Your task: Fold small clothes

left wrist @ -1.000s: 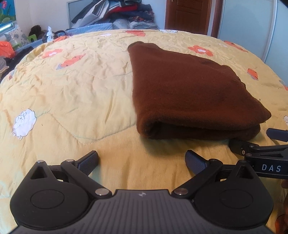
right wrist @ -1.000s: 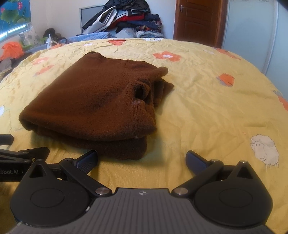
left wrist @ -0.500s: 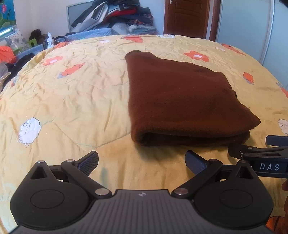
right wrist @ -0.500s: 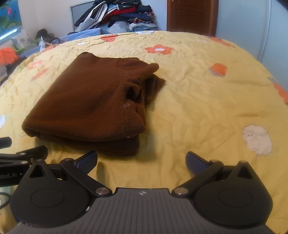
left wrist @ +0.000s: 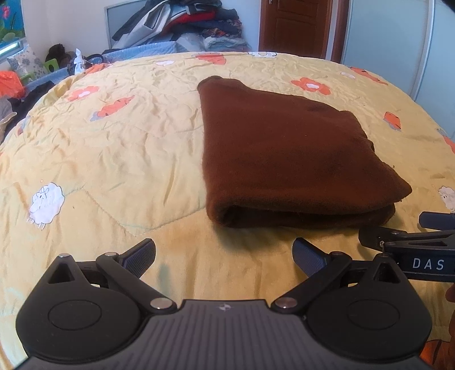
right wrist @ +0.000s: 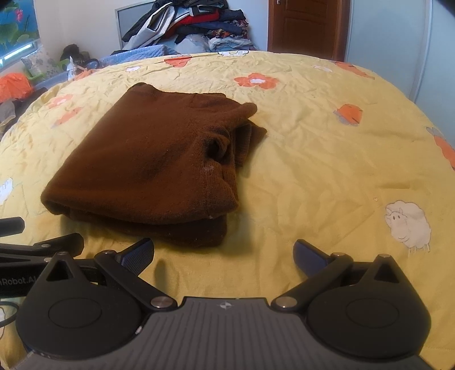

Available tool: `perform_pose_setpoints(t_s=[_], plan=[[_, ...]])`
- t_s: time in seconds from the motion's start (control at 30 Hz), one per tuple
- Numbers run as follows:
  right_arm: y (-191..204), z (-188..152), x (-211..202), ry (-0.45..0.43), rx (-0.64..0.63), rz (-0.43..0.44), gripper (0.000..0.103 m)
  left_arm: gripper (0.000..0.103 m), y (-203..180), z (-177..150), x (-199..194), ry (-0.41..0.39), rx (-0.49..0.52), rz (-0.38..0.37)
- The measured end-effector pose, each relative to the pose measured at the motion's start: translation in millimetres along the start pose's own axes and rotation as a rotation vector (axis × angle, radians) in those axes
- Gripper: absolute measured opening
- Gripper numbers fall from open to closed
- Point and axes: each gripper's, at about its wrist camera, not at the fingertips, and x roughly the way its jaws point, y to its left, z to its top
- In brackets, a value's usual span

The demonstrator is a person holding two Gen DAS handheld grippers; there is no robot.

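1. A brown fleece garment (left wrist: 287, 159) lies folded into a thick rectangular bundle on a yellow quilted bedspread (left wrist: 113, 159) printed with orange flowers and white sheep.
2. In the left wrist view the bundle sits to the right of centre, its rounded folded edge facing the camera and its layers stacked at the near side.
3. In the right wrist view the same bundle (right wrist: 153, 159) sits left of centre; its right side shows bunched, ribbed edges with a dark opening between the layers.
4. The left gripper (left wrist: 224, 253) hangs over bare bedspread just near of the garment, its jaws spread wide and nothing between them.
5. The right gripper (right wrist: 224, 253) is likewise spread wide and empty, with its left fingertip (right wrist: 139, 252) close to the garment's near right corner but apart from it.
6. Each gripper shows at the edge of the other's view: the right one at the right in the left wrist view, the left one at the left in the right wrist view.
7. At the far side of the room stand a heap of clothes (left wrist: 182, 25) and a brown wooden door (left wrist: 295, 27).
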Motion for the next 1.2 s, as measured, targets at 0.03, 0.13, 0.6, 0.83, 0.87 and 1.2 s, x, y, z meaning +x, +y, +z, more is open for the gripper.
perform_pose_setpoints(t_s=[0.03, 0.13, 0.6, 0.83, 0.87, 1.2], plan=[[0.1, 0.0, 0.1, 0.000, 0.000, -0.001, 0.103, 0.103, 0.4, -0.1, 0.1, 0.001, -0.002, -0.001], [0.0, 0.0, 0.2, 0.001, 0.002, 0.000, 0.103, 0.103, 0.5, -0.1, 0.1, 0.002, -0.005, -0.001], [2.0, -0.5, -0.3, 0.003, -0.004, 0.003, 0.103, 0.103, 3.5, -1.0, 0.8, 0.009, -0.016, -0.005], [2.5, -0.8, -0.6, 0.003, -0.005, 0.004, 0.103, 0.103, 5.0, -0.4, 0.6, 0.012, -0.019, -0.006], [2.6, -0.9, -0.4, 0.004, -0.005, 0.005, 0.103, 0.103, 5.0, -0.4, 0.6, 0.012, -0.020, -0.006], [2.7, -0.7, -0.2, 0.005, -0.005, 0.005, 0.103, 0.103, 5.6, -0.7, 0.8, 0.013, -0.022, -0.007]])
